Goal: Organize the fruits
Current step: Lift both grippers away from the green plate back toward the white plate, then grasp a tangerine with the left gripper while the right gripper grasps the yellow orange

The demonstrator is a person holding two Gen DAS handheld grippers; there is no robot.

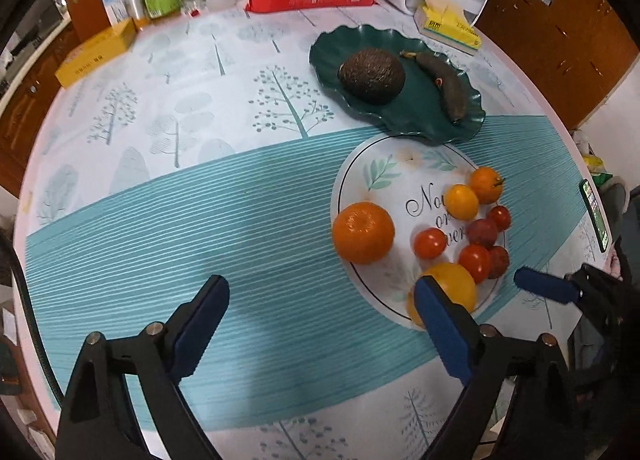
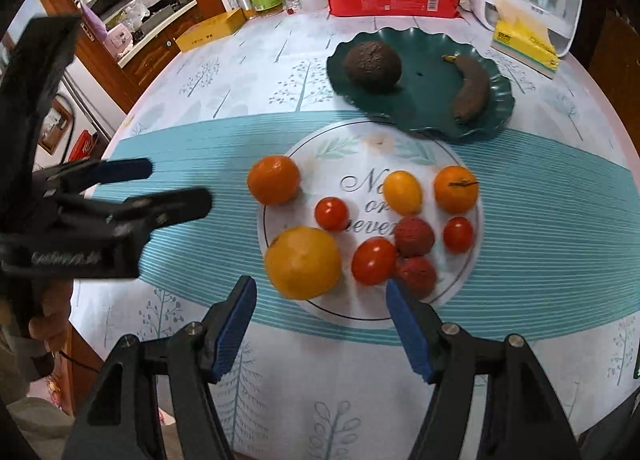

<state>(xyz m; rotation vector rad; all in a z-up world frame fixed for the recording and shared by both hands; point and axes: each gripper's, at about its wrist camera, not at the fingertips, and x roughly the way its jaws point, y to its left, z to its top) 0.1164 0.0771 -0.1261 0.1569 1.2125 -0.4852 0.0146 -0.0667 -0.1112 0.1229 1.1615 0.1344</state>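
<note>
1. Fruits are sitting on the white plate just ahead of the right hand-held gripper, whose jaws are standing apart, gripping nothing.
2. Left hand-held gripper is hovering wide open, empty, with the large orange ahead on the plate's rim.
3. Green plate beyond is holding an avocado and a browned banana.

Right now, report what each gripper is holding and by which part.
Nothing is held. The left gripper and right gripper are both open and empty above the table; the fruits lie untouched on the white plate.

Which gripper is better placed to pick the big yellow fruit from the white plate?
Probably the right gripper: its open jaws point at the big yellow fruit, just ahead. The left gripper hangs over bare tablecloth beside the white plate.
</note>
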